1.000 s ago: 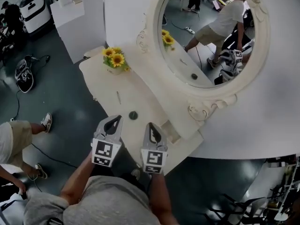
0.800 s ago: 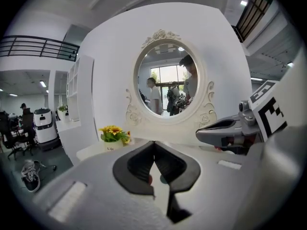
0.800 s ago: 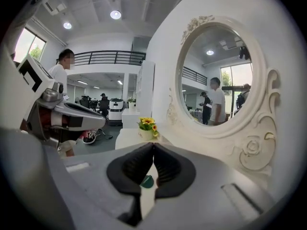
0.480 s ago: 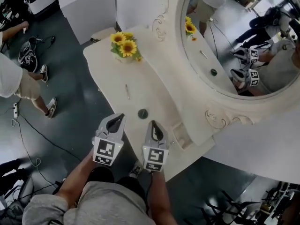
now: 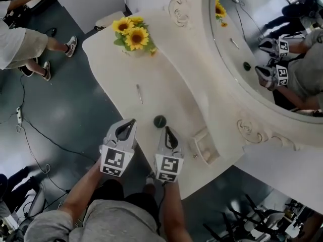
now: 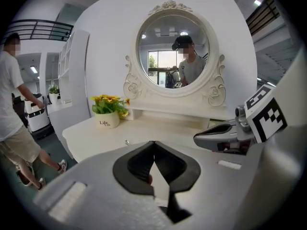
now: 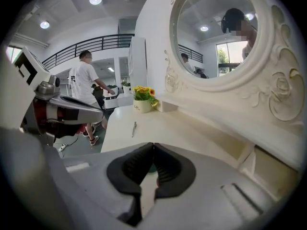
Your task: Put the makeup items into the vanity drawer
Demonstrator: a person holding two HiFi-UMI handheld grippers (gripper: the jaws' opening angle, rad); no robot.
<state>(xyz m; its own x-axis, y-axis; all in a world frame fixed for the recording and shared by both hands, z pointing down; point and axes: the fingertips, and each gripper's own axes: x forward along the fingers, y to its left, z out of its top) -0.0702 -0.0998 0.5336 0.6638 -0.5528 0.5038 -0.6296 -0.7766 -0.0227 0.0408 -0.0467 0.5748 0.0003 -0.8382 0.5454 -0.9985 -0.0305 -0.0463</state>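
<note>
You've closed in on the table [image 5: 166,79]. Your left gripper [image 5: 132,121] is pinched shut, empty. Farther off lies the pencil [image 5: 139,94]. The compact [image 5: 160,121] sits just beyond your right gripper [image 5: 165,129], also closed, empty. The open drawer [image 5: 197,144] is to the right.

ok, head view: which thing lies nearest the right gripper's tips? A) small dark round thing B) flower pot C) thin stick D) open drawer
A: the small dark round thing lies on the table just ahead of the shut right gripper; the thin stick and flower pot sit farther back.
</note>
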